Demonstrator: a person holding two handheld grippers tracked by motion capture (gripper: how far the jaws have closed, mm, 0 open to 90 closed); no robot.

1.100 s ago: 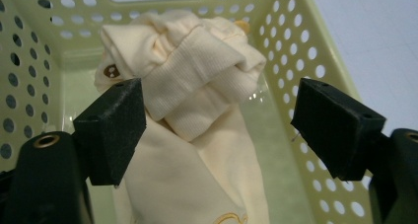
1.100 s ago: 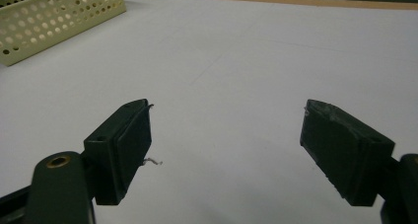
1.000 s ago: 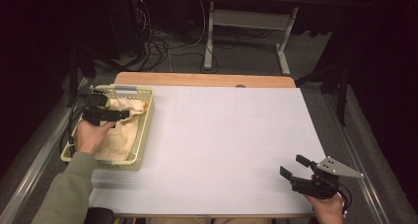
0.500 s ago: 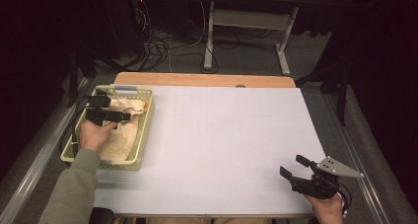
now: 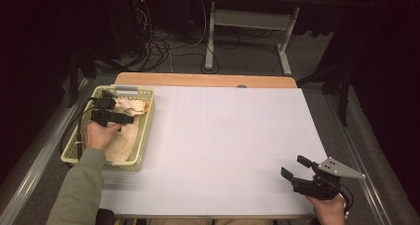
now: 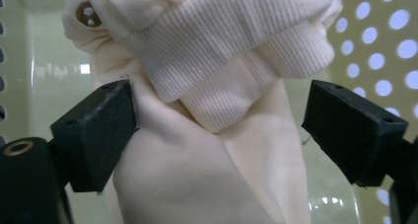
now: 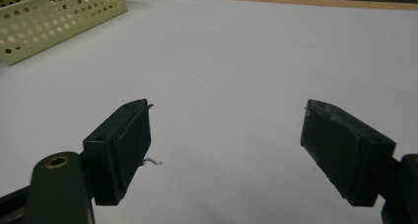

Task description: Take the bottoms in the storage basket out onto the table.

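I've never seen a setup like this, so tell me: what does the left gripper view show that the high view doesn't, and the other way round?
Left gripper view alone: ribbed knit fabric and a brown button on the cream garment, between the left gripper's spread jaws. High view alone: the white table, the right gripper open near its front corner, cables on the floor. Both: the garment lying in the perforated yellow basket.

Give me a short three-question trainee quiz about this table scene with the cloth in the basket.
1. True or false: the left tool has its jaws open around the cream garment.
2. The garment lies in: A) the perforated yellow basket, B) the bare white table top.
3. Fill in: the right tool hovers open near the table's ___ right corner.

Key: 1 true; 2 A; 3 near.
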